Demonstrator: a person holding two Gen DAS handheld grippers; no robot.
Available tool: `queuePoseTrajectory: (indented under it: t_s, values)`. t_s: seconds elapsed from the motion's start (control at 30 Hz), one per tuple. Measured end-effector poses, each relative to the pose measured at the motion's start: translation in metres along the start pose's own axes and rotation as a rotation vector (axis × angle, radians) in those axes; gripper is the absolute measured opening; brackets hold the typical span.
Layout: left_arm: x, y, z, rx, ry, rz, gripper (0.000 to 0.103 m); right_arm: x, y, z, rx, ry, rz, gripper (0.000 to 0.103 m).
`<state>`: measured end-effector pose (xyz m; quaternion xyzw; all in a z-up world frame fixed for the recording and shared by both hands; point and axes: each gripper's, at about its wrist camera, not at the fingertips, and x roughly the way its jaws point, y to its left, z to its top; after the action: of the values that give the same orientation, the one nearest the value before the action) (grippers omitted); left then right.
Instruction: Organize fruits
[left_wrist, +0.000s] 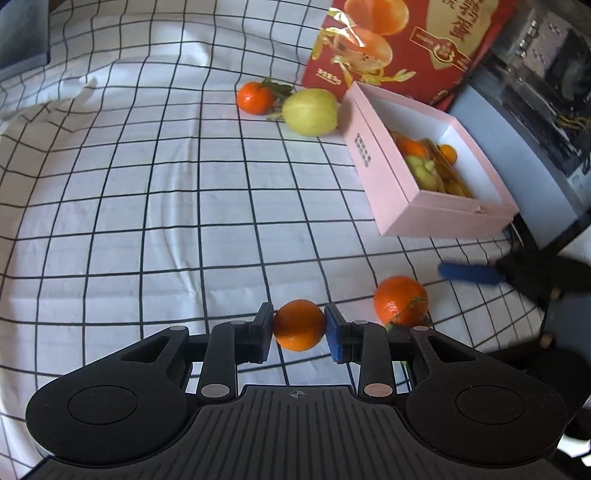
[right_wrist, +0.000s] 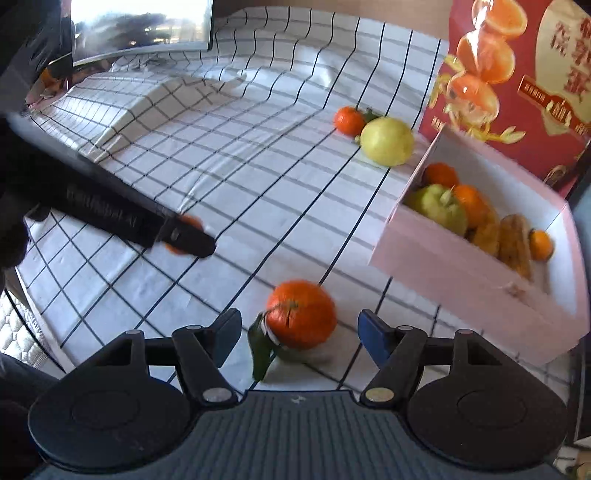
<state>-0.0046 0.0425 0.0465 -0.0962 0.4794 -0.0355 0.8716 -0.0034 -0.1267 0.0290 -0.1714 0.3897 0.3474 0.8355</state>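
My left gripper (left_wrist: 299, 326) is shut on a small orange (left_wrist: 299, 325), held above the checked cloth; the right wrist view shows that gripper (right_wrist: 188, 236) at the left with the orange (right_wrist: 190, 221) partly hidden. A leafy tangerine (right_wrist: 301, 314) lies on the cloth between the spread fingers of my right gripper (right_wrist: 297, 336), which stands open and clear of it. The same tangerine (left_wrist: 400, 301) sits just right of my left gripper. An open pink box (left_wrist: 436, 218) (right_wrist: 461, 273) at the right holds several fruits. Farther back lie a yellow-green apple (left_wrist: 310, 112) (right_wrist: 386, 140) and another tangerine (left_wrist: 255, 98) (right_wrist: 349, 120), touching.
A red gift carton (left_wrist: 406, 44) (right_wrist: 517, 74) printed with oranges stands behind the pink box. A white cloth with black grid lines (left_wrist: 147, 203) covers the table, with a raised fold (right_wrist: 147, 107) at the back left. A screen (right_wrist: 140, 26) stands beyond it.
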Motion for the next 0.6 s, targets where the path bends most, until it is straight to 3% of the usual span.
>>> queuePoseTrajectory:
  t_s: [0.17,0.3,0.47,0.6]
  values:
    - [-0.008,0.009,-0.007,-0.019,-0.014,0.012,0.034,-0.010,-0.004,0.023,-0.026,-0.070,-0.029,0.070]
    - [-0.013,0.026,-0.012,-0.074,-0.030,-0.010,0.034,-0.003,-0.016,0.065,0.007,-0.119,-0.020,0.071]
    - [-0.025,0.054,-0.021,-0.150,-0.058,-0.031,0.034,0.036,-0.042,0.142,0.037,-0.102,0.011,0.070]
    - [-0.038,0.076,-0.031,-0.190,-0.075,-0.024,0.034,0.094,-0.064,0.191,0.099,-0.022,0.025,0.070]
